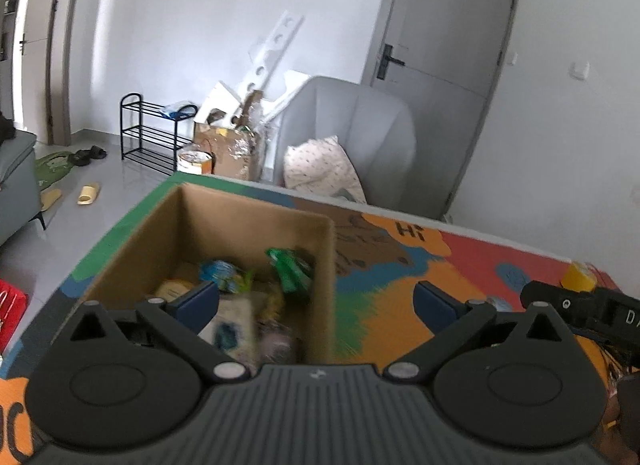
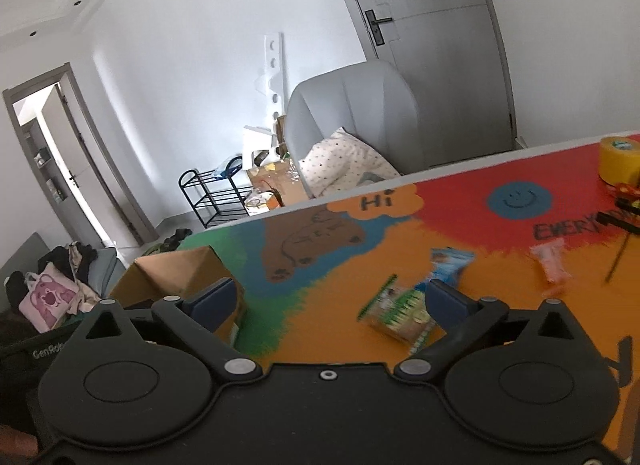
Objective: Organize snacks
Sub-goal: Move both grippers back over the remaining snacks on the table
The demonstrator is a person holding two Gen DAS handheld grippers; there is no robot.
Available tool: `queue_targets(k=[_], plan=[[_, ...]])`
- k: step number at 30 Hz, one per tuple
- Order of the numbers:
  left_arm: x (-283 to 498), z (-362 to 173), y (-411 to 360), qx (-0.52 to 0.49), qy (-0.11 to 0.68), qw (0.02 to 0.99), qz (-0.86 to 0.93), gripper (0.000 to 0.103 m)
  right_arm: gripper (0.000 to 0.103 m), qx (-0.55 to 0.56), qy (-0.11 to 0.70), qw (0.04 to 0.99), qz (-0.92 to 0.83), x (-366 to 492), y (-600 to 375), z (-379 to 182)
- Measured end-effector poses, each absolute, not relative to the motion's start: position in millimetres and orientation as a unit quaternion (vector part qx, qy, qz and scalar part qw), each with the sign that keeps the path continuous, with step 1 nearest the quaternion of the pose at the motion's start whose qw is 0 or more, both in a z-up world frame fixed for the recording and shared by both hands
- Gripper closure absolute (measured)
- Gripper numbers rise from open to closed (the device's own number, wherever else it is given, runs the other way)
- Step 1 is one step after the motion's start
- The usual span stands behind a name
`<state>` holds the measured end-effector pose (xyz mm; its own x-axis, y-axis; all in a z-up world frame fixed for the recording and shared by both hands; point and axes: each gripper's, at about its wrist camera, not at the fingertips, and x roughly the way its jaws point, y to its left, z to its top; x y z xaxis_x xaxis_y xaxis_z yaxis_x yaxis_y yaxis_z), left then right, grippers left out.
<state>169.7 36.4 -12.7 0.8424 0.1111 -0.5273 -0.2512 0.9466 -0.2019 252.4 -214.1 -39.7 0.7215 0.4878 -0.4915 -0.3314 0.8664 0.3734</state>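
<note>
So we've got both grippers hanging over the colourful table mat [image 2: 340, 249], and neither one has anything in it. Our left gripper [image 1: 316, 301] sits with its jaws spread wide, nothing between them, right above the near edge of the cardboard box [image 1: 224, 225] at the left end of the table. Inside the box we can see a pile of snacks: a green packet [image 1: 290, 269] toward the far right corner, a blue and yellow one [image 1: 224, 275] beside it, and a pale packet [image 1: 232, 325] nearer to us. It's all a bit blurry, so we can't read any labels.

Our right gripper [image 2: 332, 301] is also fully released, jaws apart and empty. Just beyond its right finger [image 2: 446, 301], a green and white snack bag [image 2: 400, 315] lies flat on the orange part of the mat, with a blue packet [image 2: 450, 265] just past it and a pinkish wrapper [image 2: 554, 267] further right. A yellow tape roll [image 2: 620, 161] stands at the far right edge. From this side the box [image 2: 180, 277] shows up at the left, well apart from those loose snacks.
</note>
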Motion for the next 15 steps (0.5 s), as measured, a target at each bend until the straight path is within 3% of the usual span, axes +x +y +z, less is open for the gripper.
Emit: queue_targets(k=[15], plan=[[177,-20,-21,-0.128,0.286,0.948,0.048,0.000,0.000,0.156,0.299,0.922,0.189,243,-275,-50]])
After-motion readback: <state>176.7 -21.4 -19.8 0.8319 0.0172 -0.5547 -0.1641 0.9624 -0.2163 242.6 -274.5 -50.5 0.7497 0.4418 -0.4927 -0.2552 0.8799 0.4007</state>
